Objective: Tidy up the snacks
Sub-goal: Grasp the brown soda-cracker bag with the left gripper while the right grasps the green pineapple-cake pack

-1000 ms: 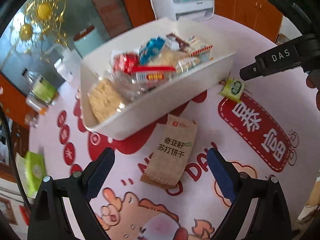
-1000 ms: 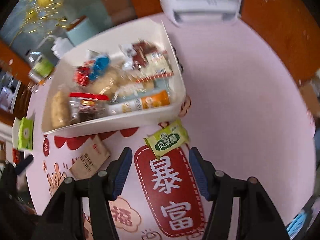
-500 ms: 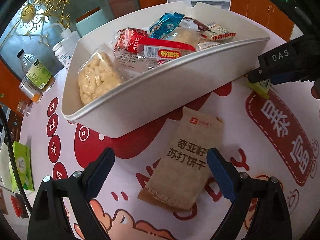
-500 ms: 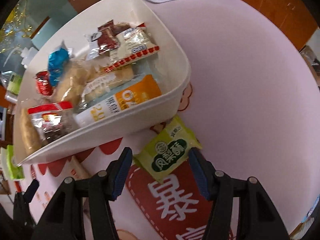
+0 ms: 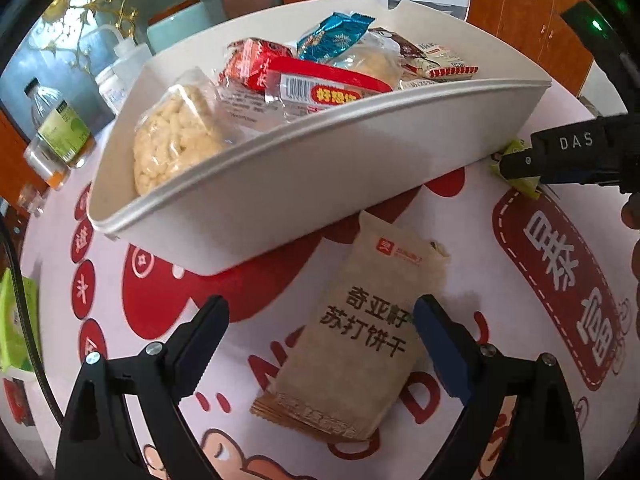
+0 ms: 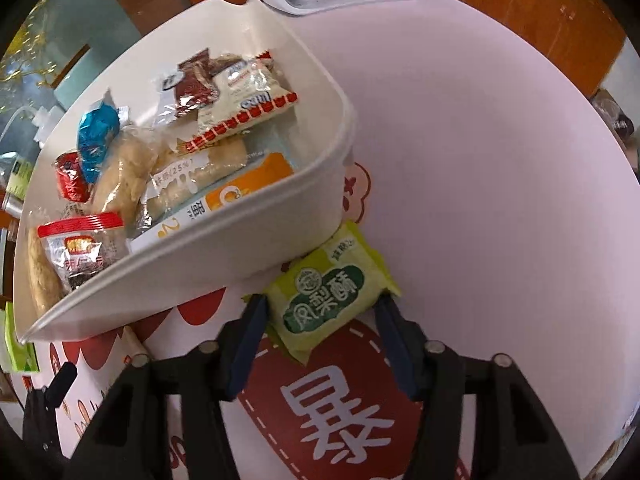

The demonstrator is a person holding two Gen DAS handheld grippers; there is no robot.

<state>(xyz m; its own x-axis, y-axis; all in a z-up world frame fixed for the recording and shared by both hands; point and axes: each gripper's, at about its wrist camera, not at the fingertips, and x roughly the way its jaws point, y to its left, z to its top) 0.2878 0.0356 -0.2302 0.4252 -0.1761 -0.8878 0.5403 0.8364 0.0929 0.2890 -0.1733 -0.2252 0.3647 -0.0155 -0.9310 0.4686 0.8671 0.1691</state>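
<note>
Closing in over one second: right gripper point(image 6: 320, 316), fingers spread, now straddles green pineapple-cake packet point(image 6: 330, 290) touching the white bin point(image 6: 280, 240); left gripper point(image 5: 320, 320), fingers spread, nears brown cracker packet point(image 5: 356, 332) mid-tabletop; grasps pending.

Left gripper point(image 5: 320, 320) — matte black frame, silver screws at the joints, fingers point(image 5: 442, 350) faced with dark blue pads. Right gripper point(image 6: 320, 326) — same black build and screws, blue-padded fingers point(image 6: 394, 344), white "DAS" lettering on its side.
</note>
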